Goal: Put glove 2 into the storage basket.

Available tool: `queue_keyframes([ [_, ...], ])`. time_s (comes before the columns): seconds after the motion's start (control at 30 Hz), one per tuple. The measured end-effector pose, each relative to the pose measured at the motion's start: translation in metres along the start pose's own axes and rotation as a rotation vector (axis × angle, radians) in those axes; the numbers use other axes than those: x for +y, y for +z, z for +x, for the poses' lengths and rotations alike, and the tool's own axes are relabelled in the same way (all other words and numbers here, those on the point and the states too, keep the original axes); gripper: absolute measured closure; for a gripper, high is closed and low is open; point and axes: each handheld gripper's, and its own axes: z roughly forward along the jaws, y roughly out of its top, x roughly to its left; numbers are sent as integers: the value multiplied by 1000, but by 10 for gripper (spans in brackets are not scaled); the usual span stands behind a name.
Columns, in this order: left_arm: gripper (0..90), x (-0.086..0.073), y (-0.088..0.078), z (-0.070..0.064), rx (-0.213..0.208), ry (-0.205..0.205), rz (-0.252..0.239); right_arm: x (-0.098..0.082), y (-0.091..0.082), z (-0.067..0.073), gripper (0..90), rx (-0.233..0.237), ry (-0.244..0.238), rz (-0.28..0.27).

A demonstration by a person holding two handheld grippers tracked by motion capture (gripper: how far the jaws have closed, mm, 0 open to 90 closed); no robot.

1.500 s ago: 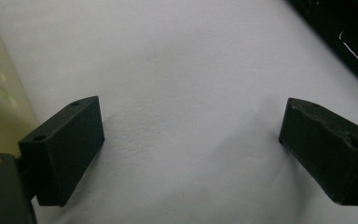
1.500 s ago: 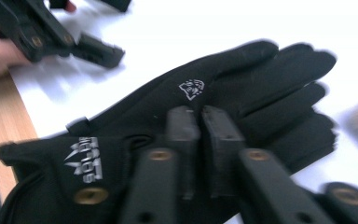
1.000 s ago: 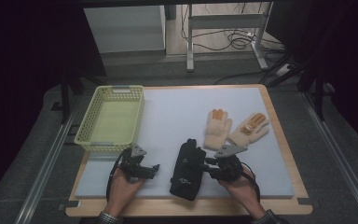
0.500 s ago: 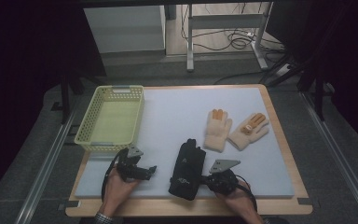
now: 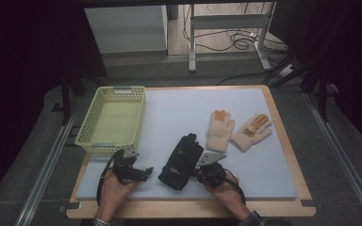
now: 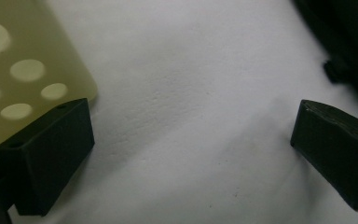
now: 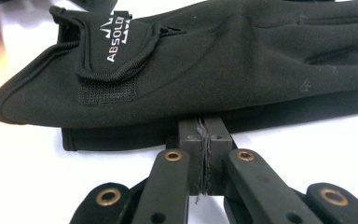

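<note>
Basket (image 5: 111, 120) sits at the mat's (image 5: 264, 179) left edge. Black gloves (image 5: 181, 161) lie stacked right of it, tan gloves (image 5: 238, 130) farther right. Left gripper (image 5: 143, 173), near the basket's front corner, gapes wide, empty. Right gripper (image 7: 204, 140), jaws pressed together, touches the black gloves' edge, gripping nothing.

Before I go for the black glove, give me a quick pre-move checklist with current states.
1. Right gripper jaws: shut, pads pressed together with nothing between, at the edge of the black fabric glove. Not ok for a grasp; open first.
2. Left gripper jaws: wide apart over bare white mat. Ok.
3. Black glove lying flat, free of other items: ok.
4. Yellow perforated plastic basket has nothing in it, ready to receive: ok.
5. Two cream knitted gloves lie apart from the black one, out of the way: ok.
6. A second black glove beneath the top one: cannot tell.
</note>
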Motion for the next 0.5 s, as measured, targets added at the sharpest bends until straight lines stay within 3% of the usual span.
queue_keyframes([
  [0.5,0,-1,0,0,0,-2,-5,21,23,-14,872,-53,-15,1],
])
